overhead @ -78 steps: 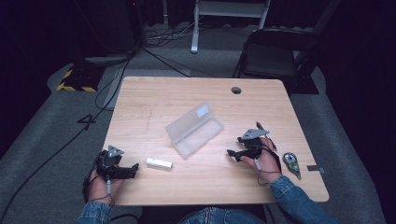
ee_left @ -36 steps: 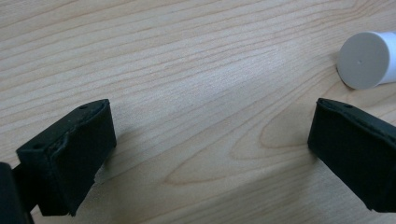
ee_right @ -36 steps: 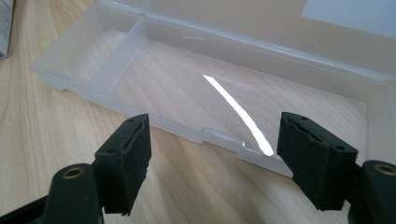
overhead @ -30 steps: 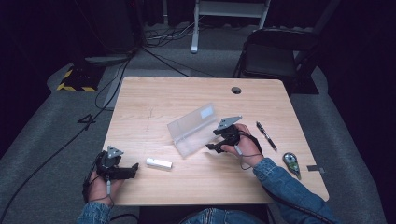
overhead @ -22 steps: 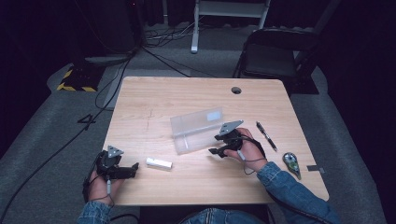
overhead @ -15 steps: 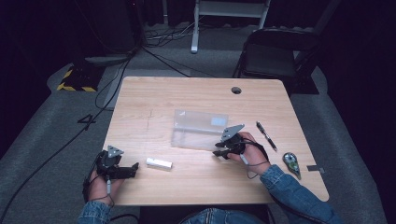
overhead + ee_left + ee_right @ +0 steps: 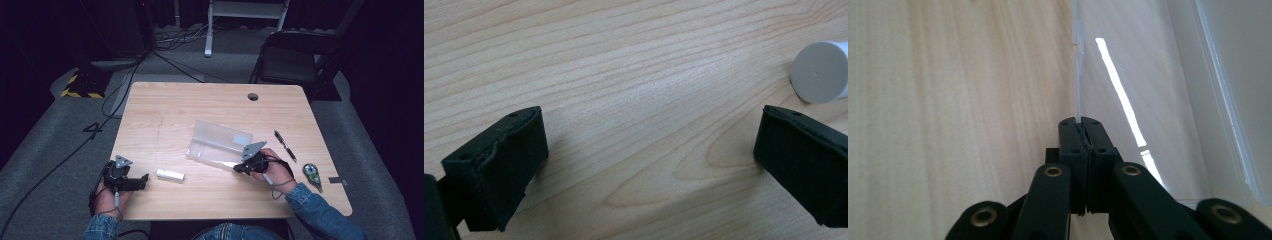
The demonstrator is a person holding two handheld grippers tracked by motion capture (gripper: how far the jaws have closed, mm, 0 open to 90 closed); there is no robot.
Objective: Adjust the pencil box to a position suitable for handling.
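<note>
A clear plastic box lies open near the middle of the wooden table. My right gripper is shut on the thin front wall of the box, at its near right corner. In the right gripper view the jaws are pressed together with the clear wall rising between them. A white cylinder lies on the table left of the box. My left gripper rests near the table's front left edge, jaws wide open over bare wood, with the white cylinder's end just beyond its right jaw.
A black pen lies right of the box. A small dark oval object sits near the right front of the table, with a grey tab beside it. A cable hole is at the back. A black chair stands behind the table.
My right gripper went from the right edge of the table to the box, closed on its front wall and swung the box round from slanted to nearly square. The left gripper stayed still.
</note>
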